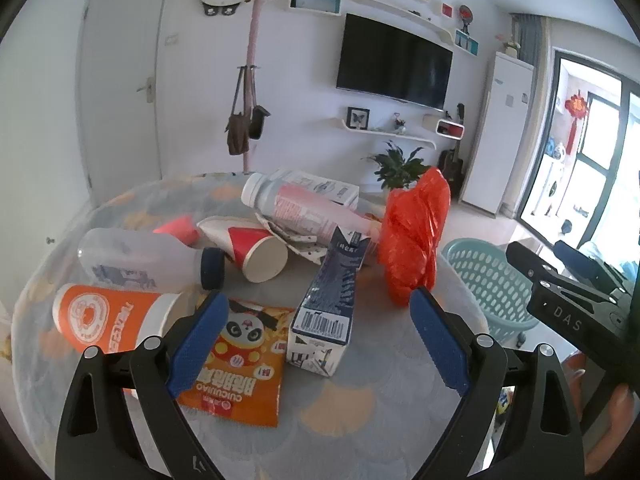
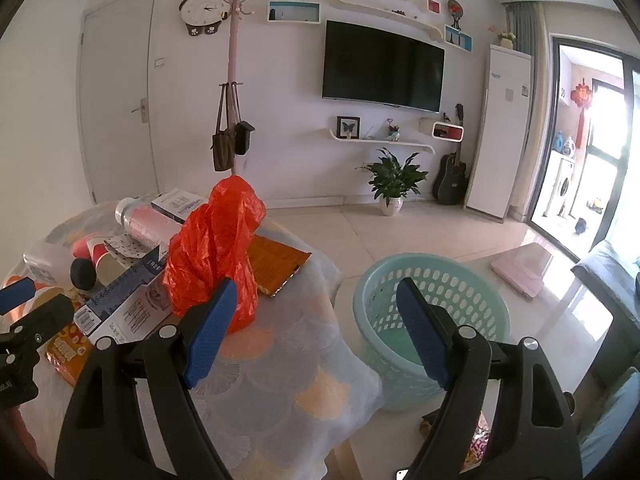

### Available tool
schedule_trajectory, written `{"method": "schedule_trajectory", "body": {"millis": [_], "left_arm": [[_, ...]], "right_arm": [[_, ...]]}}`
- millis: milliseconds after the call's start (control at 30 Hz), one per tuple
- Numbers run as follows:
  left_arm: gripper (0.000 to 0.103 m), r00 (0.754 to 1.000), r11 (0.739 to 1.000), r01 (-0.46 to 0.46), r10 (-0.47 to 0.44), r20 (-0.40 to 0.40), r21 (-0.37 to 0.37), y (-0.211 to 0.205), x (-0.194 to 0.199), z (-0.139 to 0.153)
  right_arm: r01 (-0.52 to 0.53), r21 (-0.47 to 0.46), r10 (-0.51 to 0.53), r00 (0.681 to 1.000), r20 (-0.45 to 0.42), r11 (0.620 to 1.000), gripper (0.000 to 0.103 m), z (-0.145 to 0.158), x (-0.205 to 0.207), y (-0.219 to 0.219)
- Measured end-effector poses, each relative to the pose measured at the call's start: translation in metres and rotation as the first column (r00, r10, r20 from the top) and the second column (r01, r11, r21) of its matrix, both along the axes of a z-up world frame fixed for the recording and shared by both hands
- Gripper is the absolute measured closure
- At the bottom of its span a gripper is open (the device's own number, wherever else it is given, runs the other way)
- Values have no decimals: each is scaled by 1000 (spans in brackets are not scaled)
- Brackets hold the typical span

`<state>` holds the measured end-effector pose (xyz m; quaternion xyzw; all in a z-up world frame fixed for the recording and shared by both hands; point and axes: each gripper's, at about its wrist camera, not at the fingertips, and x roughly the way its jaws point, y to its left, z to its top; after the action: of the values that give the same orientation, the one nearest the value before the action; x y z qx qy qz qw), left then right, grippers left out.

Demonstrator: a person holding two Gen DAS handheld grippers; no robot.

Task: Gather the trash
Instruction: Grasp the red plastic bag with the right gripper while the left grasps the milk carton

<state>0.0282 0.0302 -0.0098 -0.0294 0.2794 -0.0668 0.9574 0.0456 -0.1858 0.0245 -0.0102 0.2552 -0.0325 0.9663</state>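
A: What covers the desk [image 1: 360,408]?

B: A pale cloth with a scale pattern in grey and orange. From nine o'clock in the left wrist view: an orange paper cup [image 1: 108,316] on its side, a clear bottle with a dark cap [image 1: 148,260] behind it, then a red paper cup [image 1: 260,252] lying with its mouth toward the camera.

A: And the middle?

B: An orange snack bag with a panda [image 1: 240,360] lies flat at six o'clock, partly under the left gripper [image 1: 316,344], whose jaws stand wide with nothing between the pads. A dark blue carton [image 1: 332,300] lies just beside the bag, its torn top pointing to twelve. Behind it a pink-labelled bottle [image 1: 304,208] rests on crumpled paper.

A: Further right?

B: A crumpled red plastic bag [image 2: 216,256] stands up at about one o'clock near the desk's edge. The right gripper [image 2: 316,328] is also spread wide and empty; its left pad overlaps the bag in the picture, but I cannot tell if they touch.

A: Off the desk?

B: A mint-green basket [image 2: 432,316] stands on a lower surface at three o'clock, apart from the desk.

A: The room?

B: A white door [image 2: 120,92] at ten o'clock, a panda clock [image 2: 204,8], a coat stand [image 2: 232,60] with bags, a wall television [image 2: 380,66] at twelve, a potted plant [image 2: 394,184], a guitar [image 2: 452,176], a tall white cabinet [image 2: 500,132], then a glass door [image 2: 592,140] at two.
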Motion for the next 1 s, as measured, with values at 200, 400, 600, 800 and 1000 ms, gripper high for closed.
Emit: {"method": "schedule_trajectory", "body": {"millis": [200, 400, 600, 800, 1000], "left_arm": [[14, 995, 997, 79, -79, -59, -5, 3, 19, -4], [22, 970, 987, 159, -151, -189, 29, -7, 55, -20], [35, 952, 983, 178, -161, -259, 43, -18, 77, -36], [60, 944, 984, 174, -152, -293, 50, -19, 88, -46], [66, 949, 987, 161, -149, -279, 20, -14, 81, -45]], "right_arm": [[-95, 70, 97, 995, -26, 993, 46, -6, 17, 4], [-228, 157, 242, 968, -73, 961, 42, -9, 54, 24], [-283, 213, 314, 941, -126, 935, 32, -20, 86, 42], [-263, 277, 318, 931, -177, 924, 32, -32, 113, 44], [-274, 310, 345, 917, -203, 911, 34, -40, 121, 49]]}}
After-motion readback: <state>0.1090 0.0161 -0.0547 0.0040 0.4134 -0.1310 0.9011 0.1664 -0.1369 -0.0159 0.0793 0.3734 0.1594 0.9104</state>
